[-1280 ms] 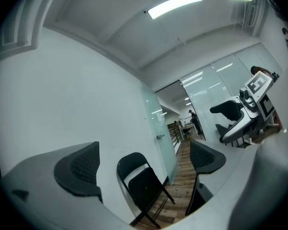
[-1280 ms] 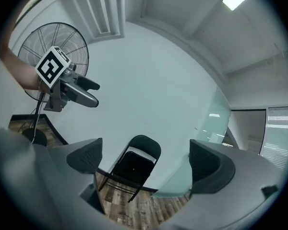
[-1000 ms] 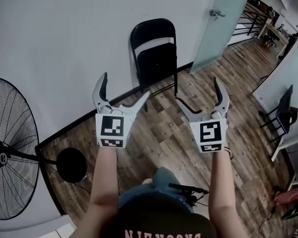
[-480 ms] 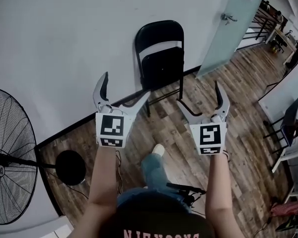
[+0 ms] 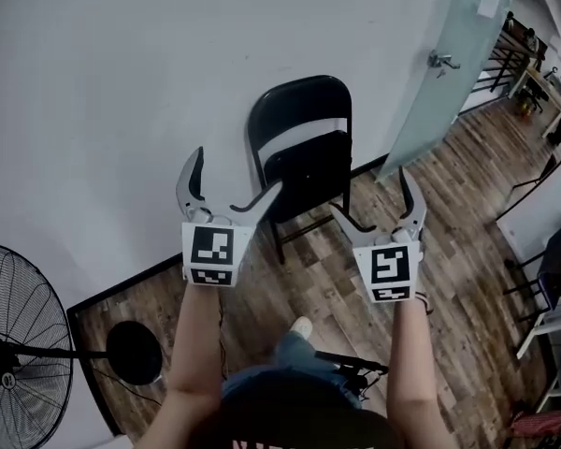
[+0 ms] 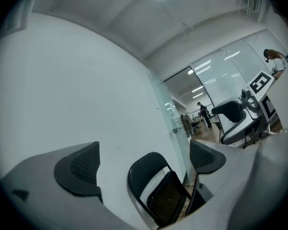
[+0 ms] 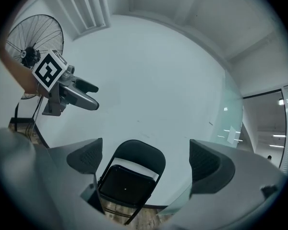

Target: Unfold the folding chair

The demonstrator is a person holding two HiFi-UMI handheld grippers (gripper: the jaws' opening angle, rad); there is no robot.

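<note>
A black folding chair (image 5: 304, 157) leans folded against the white wall, ahead of both grippers. It also shows in the left gripper view (image 6: 161, 193) and the right gripper view (image 7: 129, 178), framed between the jaws. My left gripper (image 5: 232, 183) is open and empty, held in the air short of the chair's left side. My right gripper (image 5: 374, 204) is open and empty too, short of the chair's right side. Neither touches the chair.
A large standing fan (image 5: 23, 354) with a round base (image 5: 134, 352) stands at the left by the wall. A frosted glass door (image 5: 449, 64) lies right of the chair. Another chair (image 5: 552, 251) stands at the far right on the wood floor (image 5: 309, 279).
The person has stepped closer to the chair, so it sits lower and larger in the head view. Both grippers stay open and have kept their spacing.
</note>
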